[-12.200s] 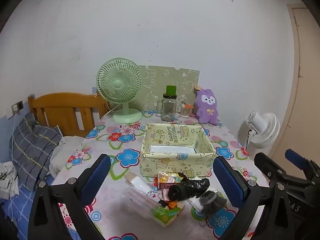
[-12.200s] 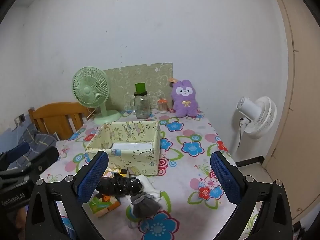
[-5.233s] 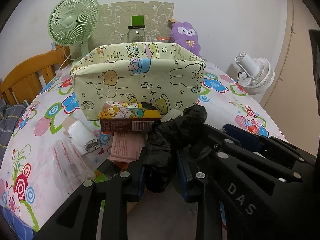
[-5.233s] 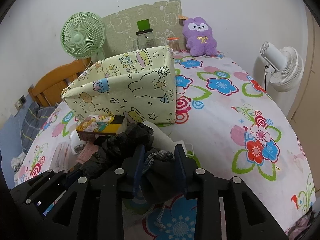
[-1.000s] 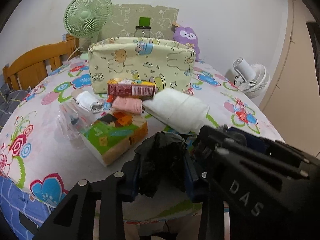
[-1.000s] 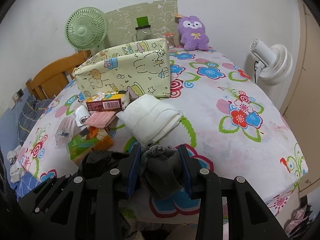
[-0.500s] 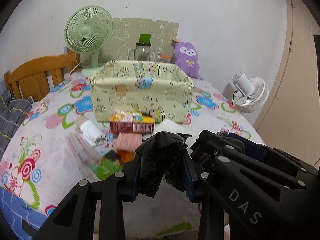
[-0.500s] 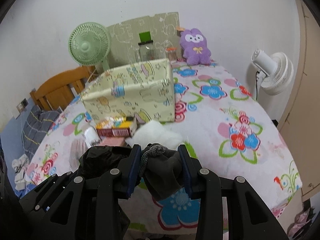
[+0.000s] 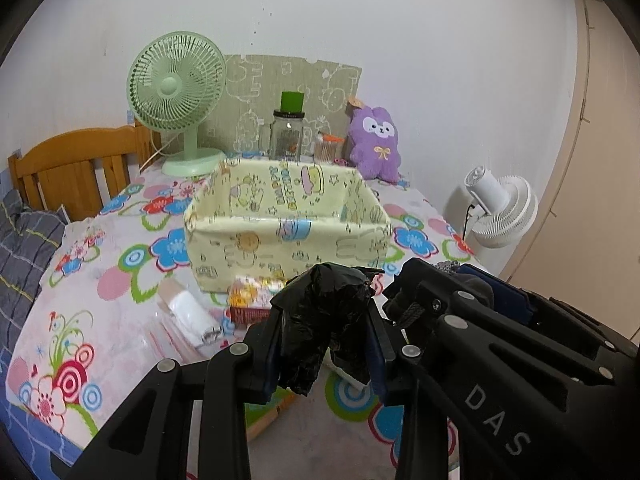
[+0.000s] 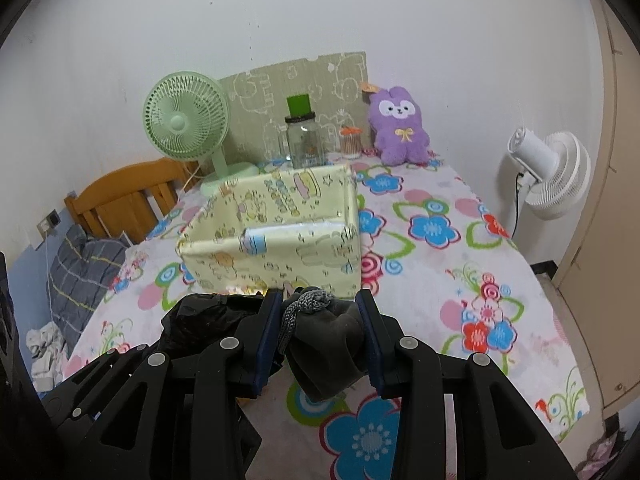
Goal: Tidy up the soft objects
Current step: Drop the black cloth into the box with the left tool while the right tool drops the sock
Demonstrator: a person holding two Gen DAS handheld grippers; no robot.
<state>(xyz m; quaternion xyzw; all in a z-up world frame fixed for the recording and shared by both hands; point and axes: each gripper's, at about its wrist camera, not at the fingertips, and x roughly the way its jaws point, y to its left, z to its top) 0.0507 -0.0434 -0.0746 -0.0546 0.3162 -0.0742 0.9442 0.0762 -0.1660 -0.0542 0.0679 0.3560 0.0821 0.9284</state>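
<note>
My left gripper (image 9: 325,334) is shut on a crumpled black soft bundle (image 9: 326,316), held above the table in front of the box. My right gripper (image 10: 318,330) is shut on a dark grey cloth pouch with a grey cord (image 10: 324,336); it also shows in the left wrist view (image 9: 448,284) right beside the left one. The open yellow cartoon-print box (image 9: 286,216) stands just ahead, also seen in the right wrist view (image 10: 276,228); what shows of its inside holds nothing. The black bundle shows in the right wrist view (image 10: 200,316) at lower left.
A snack carton (image 9: 252,300), a white roll (image 9: 188,312) and clear plastic lie on the floral tablecloth (image 9: 80,320) before the box. A green fan (image 9: 176,92), glass jar (image 9: 286,136) and purple plush (image 9: 374,148) stand behind. A white fan (image 9: 500,212) and wooden headboard (image 9: 72,164) flank the table.
Both grippers have risen and moved forward toward the box with their bundles, so the box's open top now shows. The items on the table have stayed put.
</note>
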